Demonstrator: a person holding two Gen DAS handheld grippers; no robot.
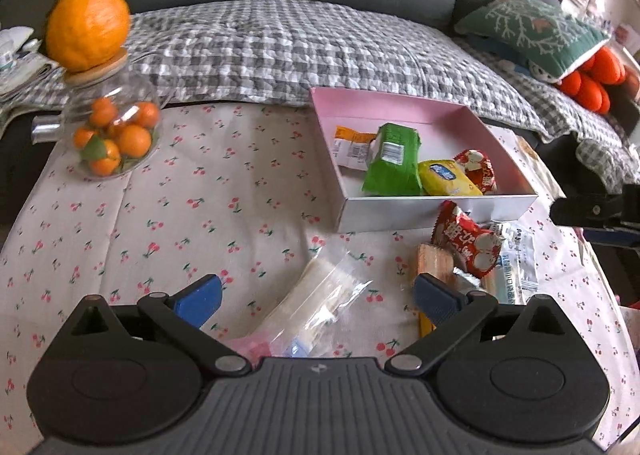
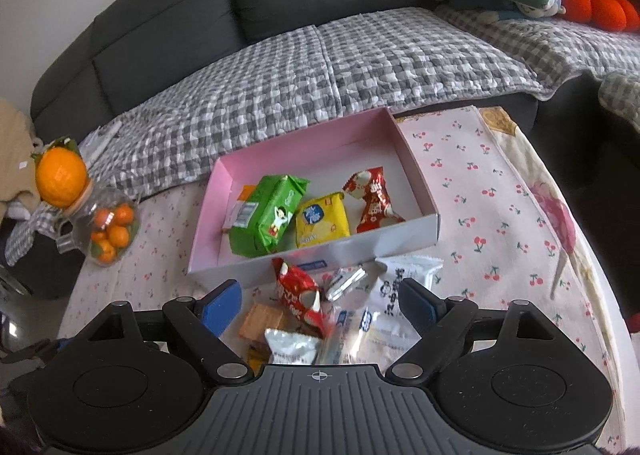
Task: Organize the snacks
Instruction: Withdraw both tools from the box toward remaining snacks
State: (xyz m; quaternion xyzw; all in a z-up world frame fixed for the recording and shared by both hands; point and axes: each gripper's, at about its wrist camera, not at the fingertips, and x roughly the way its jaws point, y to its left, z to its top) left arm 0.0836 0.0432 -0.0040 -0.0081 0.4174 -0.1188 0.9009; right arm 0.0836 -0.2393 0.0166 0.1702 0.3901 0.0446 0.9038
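Observation:
A pink-lined box (image 1: 384, 105) (image 2: 304, 151) on the cherry-print cloth holds a green pack (image 1: 394, 161) (image 2: 268, 215), a yellow pack (image 1: 446, 177) (image 2: 322, 225) and a red snack (image 1: 478, 169) (image 2: 372, 199). My left gripper (image 1: 318, 297) is open over a clear wafer pack (image 1: 320, 295). A pile of loose snacks lies in front of the box, with a red snack (image 1: 466, 241) (image 2: 298, 291) on it. My right gripper (image 2: 320, 303) is open above the pile, around the red snack and a white pack (image 2: 396, 287).
A glass jar of small oranges (image 1: 110, 131) (image 2: 106, 227) with an orange-shaped lid stands at the table's far left. A grey sofa with a checked blanket (image 1: 300, 51) (image 2: 320, 67) runs behind the table. The right gripper's body (image 1: 592, 211) shows at the left view's right edge.

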